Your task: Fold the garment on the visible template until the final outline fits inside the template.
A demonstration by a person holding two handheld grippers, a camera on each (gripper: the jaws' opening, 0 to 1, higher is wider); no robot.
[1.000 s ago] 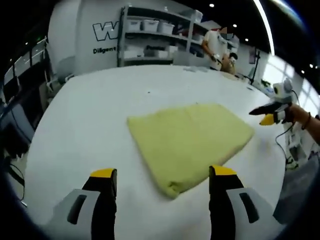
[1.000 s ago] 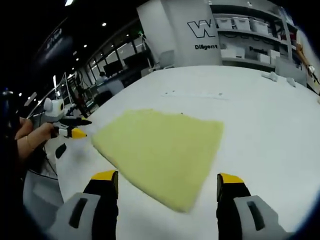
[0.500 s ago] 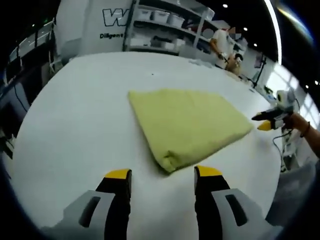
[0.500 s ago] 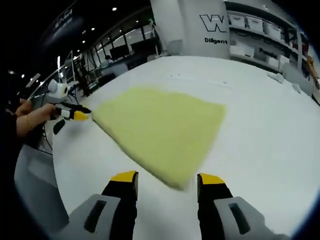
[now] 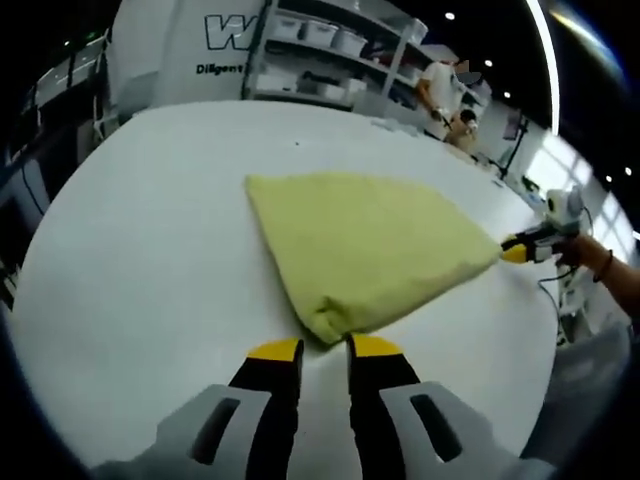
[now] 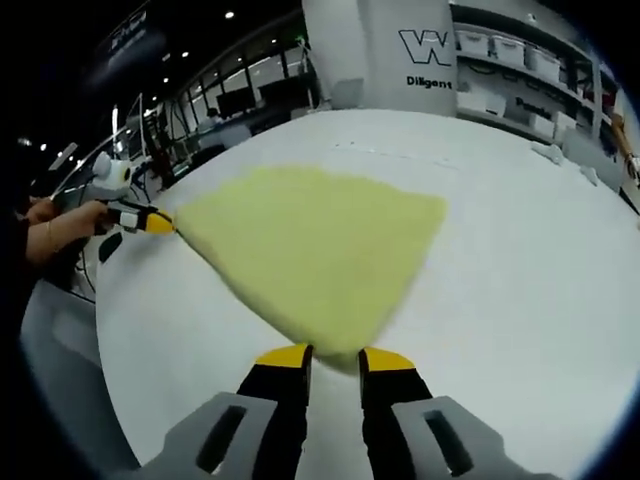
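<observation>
In the left gripper view, the left gripper (image 5: 325, 347) has its jaws nearly together at the near corner of the yellow garment (image 5: 365, 245) lying on the white surface (image 5: 130, 250); a thin bite could slip. In the right gripper view, the right gripper (image 6: 335, 355) likewise narrows on a corner, and uneven lifting could skew the fold.

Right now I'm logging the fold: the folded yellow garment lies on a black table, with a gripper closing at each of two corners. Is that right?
Not quite: the table is white, not black, as the left gripper view shows. The rest stands: the folded yellow garment lies on it, with the left gripper at one corner and the right gripper at another.
</observation>
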